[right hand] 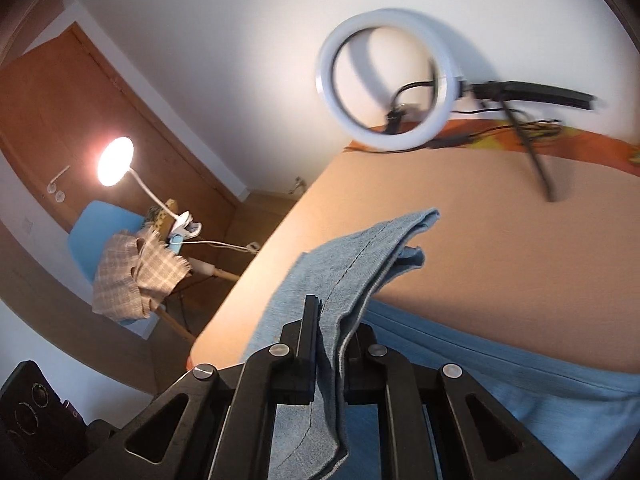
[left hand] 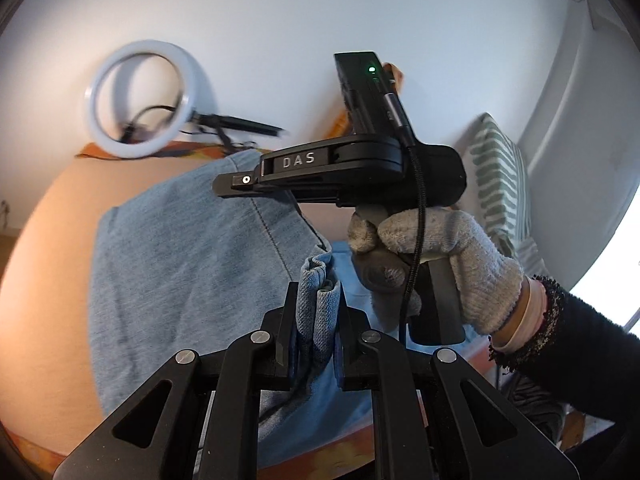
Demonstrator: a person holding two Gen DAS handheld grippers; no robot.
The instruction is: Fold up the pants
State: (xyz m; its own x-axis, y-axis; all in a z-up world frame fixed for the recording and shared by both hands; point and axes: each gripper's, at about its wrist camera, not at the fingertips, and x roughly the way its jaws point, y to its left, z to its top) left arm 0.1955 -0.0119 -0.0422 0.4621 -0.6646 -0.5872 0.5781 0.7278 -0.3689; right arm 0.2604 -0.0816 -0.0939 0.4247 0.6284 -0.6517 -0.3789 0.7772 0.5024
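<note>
Light blue denim pants [left hand: 180, 264] lie spread on a peach table [left hand: 56, 240]. My left gripper [left hand: 319, 312] is shut on a bunched fold of the denim, which sticks up between its fingers [left hand: 289, 316]. To its right, a gloved hand [left hand: 440, 264] holds my right gripper [left hand: 230, 185], seen side-on above the cloth. In the right wrist view my right gripper [right hand: 331, 332] is shut on a pants [right hand: 360, 264] edge with a stitched seam. That edge is lifted off the table [right hand: 500, 248] and hangs in a fold ahead of the fingers.
A ring light [right hand: 384, 76] on a tripod stands at the table's far edge, with cables beside it. Left of the table are a lit clip lamp [right hand: 116, 160], a blue chair [right hand: 88, 236] draped with plaid cloth and a wooden door. A striped cushion [left hand: 496, 184] lies at the right.
</note>
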